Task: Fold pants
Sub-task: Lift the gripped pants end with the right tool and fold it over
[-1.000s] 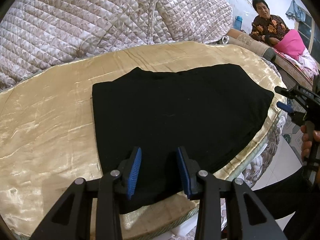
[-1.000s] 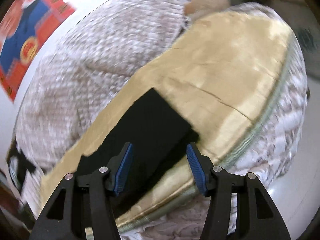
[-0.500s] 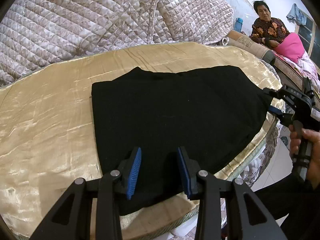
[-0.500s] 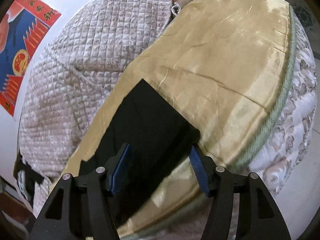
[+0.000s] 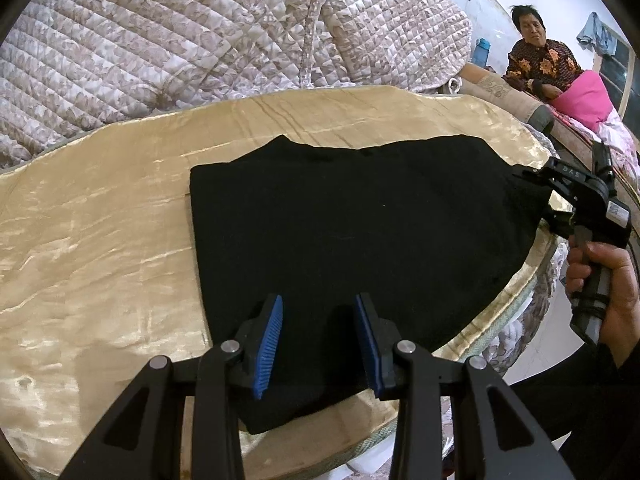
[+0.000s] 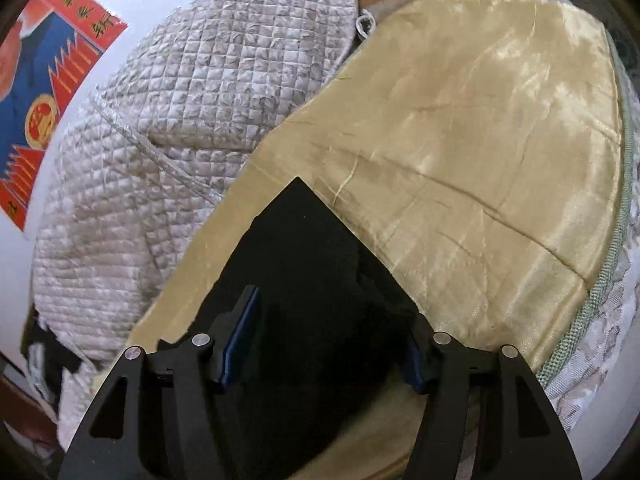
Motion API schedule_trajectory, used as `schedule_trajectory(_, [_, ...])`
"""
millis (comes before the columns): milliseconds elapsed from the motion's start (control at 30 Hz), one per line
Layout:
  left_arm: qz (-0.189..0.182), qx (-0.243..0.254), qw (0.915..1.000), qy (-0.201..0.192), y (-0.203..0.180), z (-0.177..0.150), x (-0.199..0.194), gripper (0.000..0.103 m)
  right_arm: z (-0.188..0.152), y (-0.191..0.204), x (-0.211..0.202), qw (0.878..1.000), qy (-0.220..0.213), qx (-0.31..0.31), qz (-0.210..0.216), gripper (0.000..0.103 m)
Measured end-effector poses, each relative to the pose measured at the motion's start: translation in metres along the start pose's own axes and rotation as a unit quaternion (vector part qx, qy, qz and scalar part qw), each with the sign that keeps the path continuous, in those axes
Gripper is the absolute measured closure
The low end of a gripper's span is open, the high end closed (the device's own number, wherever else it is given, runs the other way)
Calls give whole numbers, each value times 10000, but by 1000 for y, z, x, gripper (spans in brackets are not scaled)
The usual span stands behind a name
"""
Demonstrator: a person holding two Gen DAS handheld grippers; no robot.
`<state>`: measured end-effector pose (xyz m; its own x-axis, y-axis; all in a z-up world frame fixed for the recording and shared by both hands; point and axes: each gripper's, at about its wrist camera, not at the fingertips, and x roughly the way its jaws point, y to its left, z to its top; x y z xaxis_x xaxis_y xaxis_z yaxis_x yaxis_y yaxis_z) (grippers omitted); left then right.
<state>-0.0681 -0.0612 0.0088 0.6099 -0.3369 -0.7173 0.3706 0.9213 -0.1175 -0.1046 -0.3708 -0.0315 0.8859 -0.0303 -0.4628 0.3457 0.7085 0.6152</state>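
Your left gripper hovers over the pants near edge, fingers apart, gripping nothing. The pants lie flat on the gold bedcover. Your right gripper, fingers apart, straddles the far end, probably lining up the next fold.

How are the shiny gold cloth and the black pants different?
The gold cloth is shiny and crinkled; the black pants are dull and smooth. The gold cloth is much bigger, and the pants lie folded on top of it. Both are spread flat.
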Motion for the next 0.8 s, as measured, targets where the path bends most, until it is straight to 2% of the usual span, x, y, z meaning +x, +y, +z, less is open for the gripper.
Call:
schedule_trajectory(33, [9, -20, 10000, -8, 1, 1, 0, 63, -1, 2, -1, 10000, 22, -21, 37, 64])
schedule_trajectory(100, [24, -61, 10000, -22, 3, 1, -2, 63, -1, 4, -1, 9999, 37, -112, -33, 76])
schedule_trajectory(367, [167, -217, 9996, 29, 11, 4, -5, 63, 1, 9, 6, 9989, 215, -220, -355, 77])
schedule_trajectory(633, [365, -412, 9985, 62, 25, 7, -10, 63, 2, 69, -17, 9964, 142, -825, 144, 79])
schedule_trajectory(800, [457, -528, 9975, 91, 34, 6, -9, 63, -15, 120, -18, 9876, 305, -1503, 342, 79])
